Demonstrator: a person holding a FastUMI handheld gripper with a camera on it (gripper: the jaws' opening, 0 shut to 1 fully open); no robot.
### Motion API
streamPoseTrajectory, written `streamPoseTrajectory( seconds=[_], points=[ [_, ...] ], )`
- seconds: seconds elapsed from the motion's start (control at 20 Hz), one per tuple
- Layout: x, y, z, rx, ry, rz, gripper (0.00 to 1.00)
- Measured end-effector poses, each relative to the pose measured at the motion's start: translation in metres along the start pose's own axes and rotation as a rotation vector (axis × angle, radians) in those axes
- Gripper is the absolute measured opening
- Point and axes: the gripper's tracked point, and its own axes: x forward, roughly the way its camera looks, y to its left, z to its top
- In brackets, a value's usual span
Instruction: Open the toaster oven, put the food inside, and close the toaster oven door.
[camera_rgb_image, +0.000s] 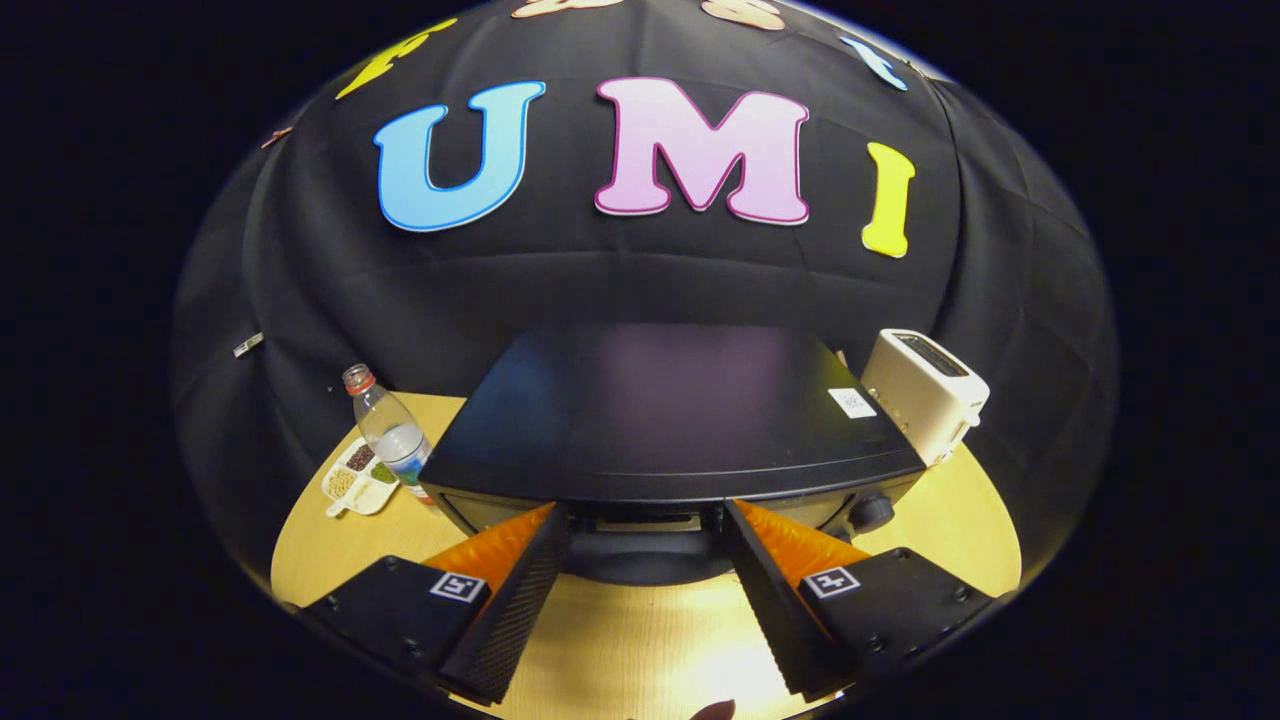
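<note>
Gripper view | we see gripper (640, 520) fingers spread wide, nothing pinched, tips by toaster oven (665, 415) handle (645, 555) on table (960, 520) | door looks shut, so opening, food & closing all left, we think

The tool (640, 520) is made of two long fingers (510, 610) that grow thin toward their tips. Tiny rows of bumps can be seen on the inner face of each finger. Each finger is fixed to a flat black block (395, 605) with slanted sides. Small round screws are set into the tops of both blocks. A little white square sticker (459, 586) with a black pattern is stuck on each block, close to the finger. The fingers are spread wide apart.
</note>
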Motion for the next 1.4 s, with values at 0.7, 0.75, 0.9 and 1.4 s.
streamPoseTrajectory(
  seconds=[0.7,0.75,0.9,1.4],
  points=[
    [-0.057,-0.007,-0.087,-0.051,0.066,0.009,0.99],
    [-0.060,-0.008,-0.099,-0.056,0.087,0.011,0.99],
    [-0.066,-0.009,-0.140,-0.074,0.174,0.028,0.98],
    [-0.132,-0.061,-0.133,0.057,0.278,0.195,0.99]
  ],
)
